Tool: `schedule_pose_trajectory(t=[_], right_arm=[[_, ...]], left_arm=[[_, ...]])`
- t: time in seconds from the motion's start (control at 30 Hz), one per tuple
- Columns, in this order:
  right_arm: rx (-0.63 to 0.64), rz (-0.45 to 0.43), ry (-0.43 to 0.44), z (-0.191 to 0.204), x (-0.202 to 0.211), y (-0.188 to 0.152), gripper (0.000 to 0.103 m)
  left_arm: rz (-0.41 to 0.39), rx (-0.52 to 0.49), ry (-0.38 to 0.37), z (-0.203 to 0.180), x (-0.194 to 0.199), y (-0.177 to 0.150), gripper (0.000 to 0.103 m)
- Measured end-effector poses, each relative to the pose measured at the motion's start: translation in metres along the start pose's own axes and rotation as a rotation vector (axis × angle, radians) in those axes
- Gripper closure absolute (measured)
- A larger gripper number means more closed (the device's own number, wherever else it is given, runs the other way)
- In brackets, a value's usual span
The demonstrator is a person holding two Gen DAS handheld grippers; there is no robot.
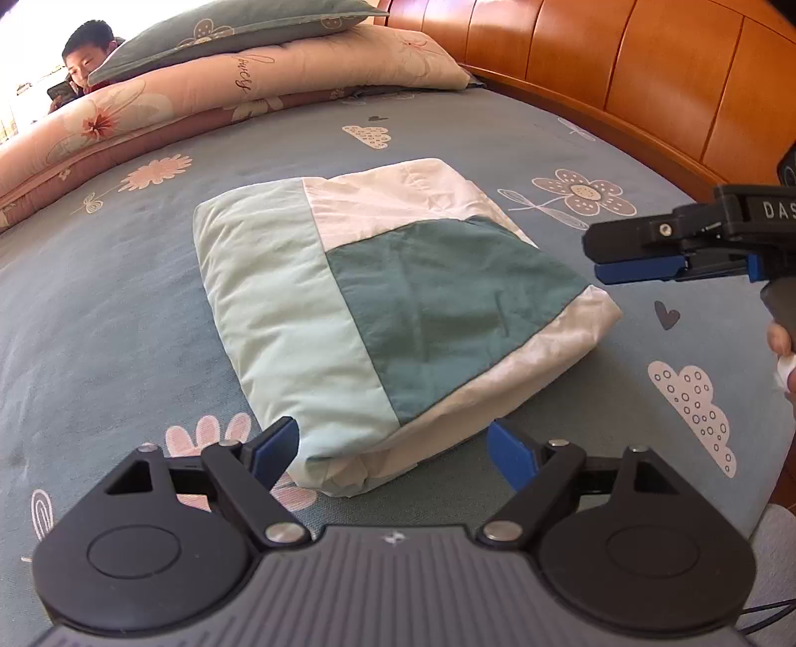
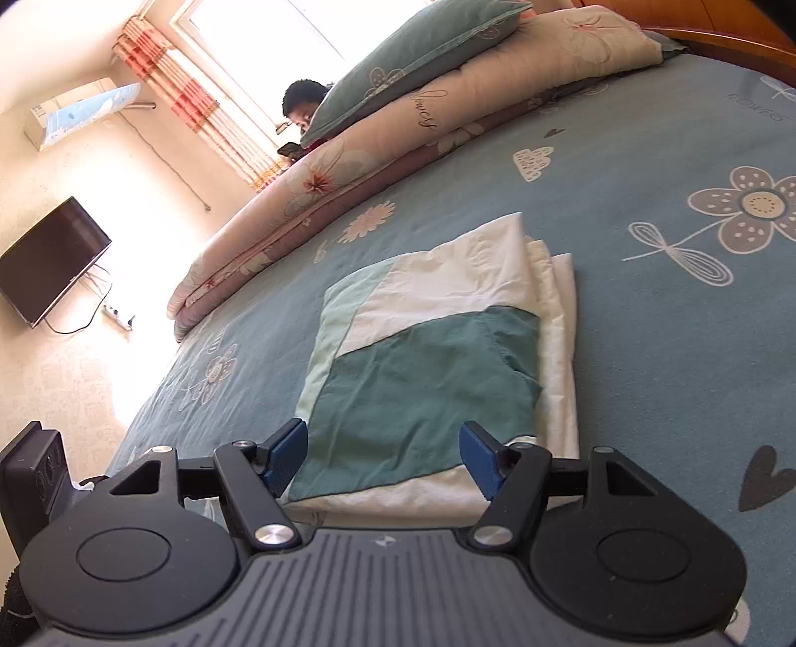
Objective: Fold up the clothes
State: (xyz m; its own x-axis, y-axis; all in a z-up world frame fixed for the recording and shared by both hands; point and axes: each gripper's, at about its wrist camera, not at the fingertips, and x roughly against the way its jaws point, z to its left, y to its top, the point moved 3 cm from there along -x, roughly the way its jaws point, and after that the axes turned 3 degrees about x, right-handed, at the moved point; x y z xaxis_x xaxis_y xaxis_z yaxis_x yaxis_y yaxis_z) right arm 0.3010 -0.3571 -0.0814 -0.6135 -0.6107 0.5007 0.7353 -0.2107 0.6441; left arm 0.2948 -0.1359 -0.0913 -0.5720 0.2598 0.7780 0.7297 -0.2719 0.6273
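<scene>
The left hand-held gripper (image 1: 393, 450) stands released, its blue pads astride the near corner of the folded garment (image 1: 398, 308) — not pressing it. The right hand-held gripper (image 2: 383, 455) is empty too. The garment lies on the flower-print bed sheet (image 1: 124, 308) — mid-bed.

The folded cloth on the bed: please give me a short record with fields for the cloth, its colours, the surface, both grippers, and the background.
cloth: folded cloth, lying flat in a thick stack
colours: pale green, white and dark green panels
surface: blue bedsheet with flower and cloud prints
left gripper: fingers apart, astride the near corner of the cloth, no visible grip
right gripper: fingers opening, over the cloth's near edge, nothing held
background: rolled quilt with a pillow on it, wooden headboard, a person behind the quilt
</scene>
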Motion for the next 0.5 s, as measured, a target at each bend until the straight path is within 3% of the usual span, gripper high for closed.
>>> schedule_pose_trajectory(t=[0.27, 0.5], right_arm=[[-0.049, 0.111, -0.085, -0.027, -0.043, -0.019, 0.031], [0.088, 0.103, -0.131, 0.008, -0.031, -0.006, 0.031]], left_arm=[[0.014, 0.0, -0.015, 0.001, -0.003, -0.005, 0.02], [0.012, 0.006, -0.023, 0.002, 0.0, -0.007, 0.02]])
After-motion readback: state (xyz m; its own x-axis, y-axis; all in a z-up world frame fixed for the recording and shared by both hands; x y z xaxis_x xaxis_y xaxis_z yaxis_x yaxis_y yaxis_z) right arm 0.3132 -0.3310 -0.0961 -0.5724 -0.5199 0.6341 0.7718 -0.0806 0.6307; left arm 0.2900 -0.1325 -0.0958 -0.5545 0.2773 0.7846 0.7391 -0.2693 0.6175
